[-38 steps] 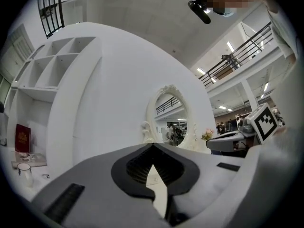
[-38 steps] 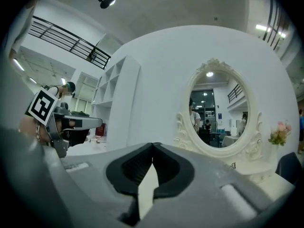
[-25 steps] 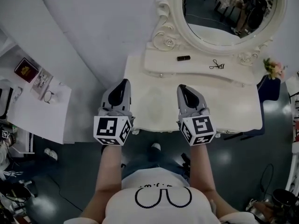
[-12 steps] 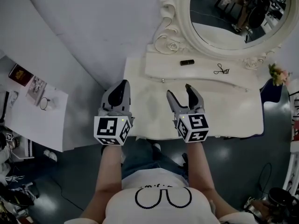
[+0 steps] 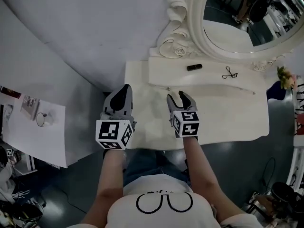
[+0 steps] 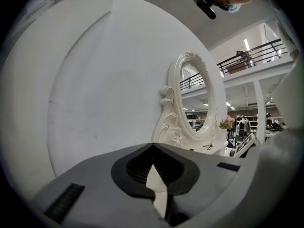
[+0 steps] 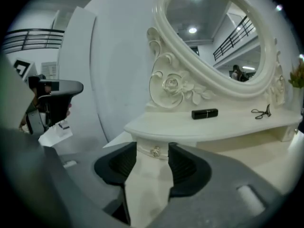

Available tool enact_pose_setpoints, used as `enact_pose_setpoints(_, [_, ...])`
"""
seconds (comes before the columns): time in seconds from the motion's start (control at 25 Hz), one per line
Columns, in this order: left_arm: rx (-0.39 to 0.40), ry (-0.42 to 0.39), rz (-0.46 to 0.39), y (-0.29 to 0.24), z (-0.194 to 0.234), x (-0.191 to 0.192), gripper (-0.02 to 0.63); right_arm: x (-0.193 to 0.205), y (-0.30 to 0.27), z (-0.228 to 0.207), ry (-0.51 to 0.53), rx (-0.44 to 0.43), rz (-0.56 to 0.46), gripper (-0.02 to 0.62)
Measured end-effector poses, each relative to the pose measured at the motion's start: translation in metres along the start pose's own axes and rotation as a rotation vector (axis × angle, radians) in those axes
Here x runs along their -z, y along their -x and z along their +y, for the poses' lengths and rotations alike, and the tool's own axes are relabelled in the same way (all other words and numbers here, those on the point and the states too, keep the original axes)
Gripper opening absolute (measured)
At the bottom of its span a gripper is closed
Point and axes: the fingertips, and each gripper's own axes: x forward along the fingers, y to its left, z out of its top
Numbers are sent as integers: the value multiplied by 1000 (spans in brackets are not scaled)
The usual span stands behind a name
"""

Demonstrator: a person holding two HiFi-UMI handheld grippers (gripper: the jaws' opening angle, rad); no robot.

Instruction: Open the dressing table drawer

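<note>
now the right gripper (image 5: 175, 97) has come forward and down over the worktop (image 5: 223, 115) toward the raised shelf (image 5: 209, 78) of the dressing table. a second ago it hung shut above the front edge, and half a second ago its jaws had sprung wide. they are closing in again at this moment, but they are still apart. in the right gripper view the small metal knob (image 7: 155, 151) of the drawer (image 7: 144, 149) sits framed between the two pads, a little ahead of them. as far as that view shows, neither pad presses on it yet.

the drawer itself is under the left end of the raised shelf and looks fully shut, its front flush with the edge above. the left gripper (image 5: 124, 89) has drifted only a little. its jaws are together with nothing between them, pointing at the wall left of the mirror (image 5: 247, 18), away from the drawer.

my reading is that the reach is nearly done and the grasp is just beginning, so the drawer has not started to open. the knob is tiny, so the pads will likely need to travel a touch further forward before they close. otherwise they may pinch air in front of it or slip off on the pull. the lipstick (image 5: 194, 67) and the small scissor-like tool (image 5: 230, 73) lie on the shelf above, clear of the drawer's path.
</note>
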Motion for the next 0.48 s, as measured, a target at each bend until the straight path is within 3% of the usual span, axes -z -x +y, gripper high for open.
enact_pose_setpoints(0.4, [19, 23, 58, -19, 32, 30, -2, 33, -63, -6, -68, 57, 89, 173])
enact_pose_setpoints(0.48, [17, 30, 65, -21, 36, 34, -2, 35, -67, -7, -68, 69, 94, 100])
